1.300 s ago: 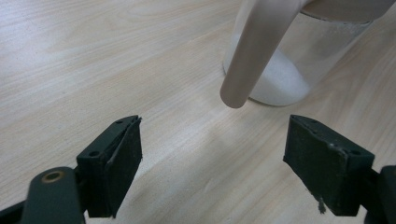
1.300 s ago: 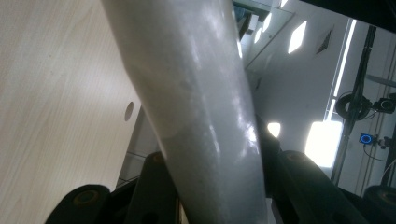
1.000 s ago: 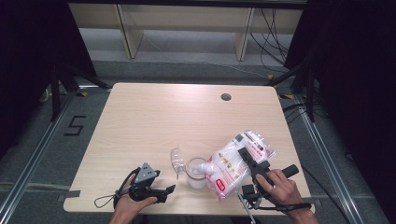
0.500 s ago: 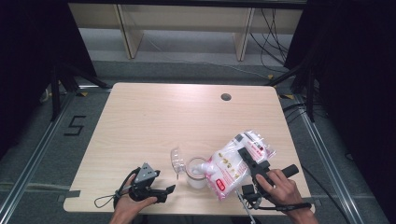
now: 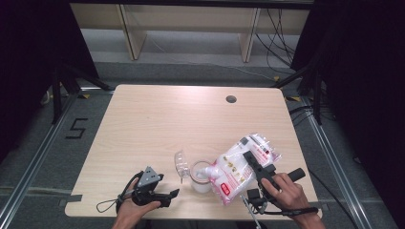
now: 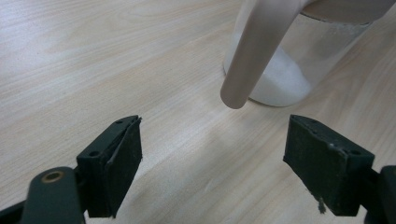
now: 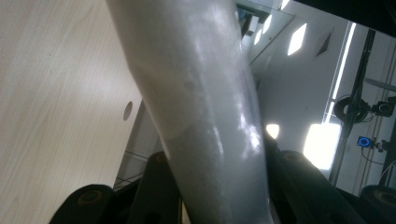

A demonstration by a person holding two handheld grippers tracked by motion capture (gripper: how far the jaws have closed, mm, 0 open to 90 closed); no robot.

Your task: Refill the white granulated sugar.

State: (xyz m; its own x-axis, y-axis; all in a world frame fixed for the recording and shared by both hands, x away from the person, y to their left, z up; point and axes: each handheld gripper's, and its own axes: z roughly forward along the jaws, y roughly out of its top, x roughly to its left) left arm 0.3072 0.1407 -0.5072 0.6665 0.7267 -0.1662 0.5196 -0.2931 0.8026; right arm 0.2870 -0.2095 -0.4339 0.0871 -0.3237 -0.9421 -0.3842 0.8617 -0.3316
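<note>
Right gripper (image 5: 252, 164) of mine clamps the white powder bag (image 5: 241, 166), tilted over the clear jar (image 5: 201, 176) near the table's front edge, while my left gripper (image 5: 167, 196) sits apart, jaws wide, beside the plastic scoop (image 5: 181, 162).

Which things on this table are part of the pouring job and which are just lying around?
In use:
- white plastic bag with red print, clamped in the right tool
- clear glass jar holding white powder

Lying about:
- clear plastic scoop
- open left tool
</note>
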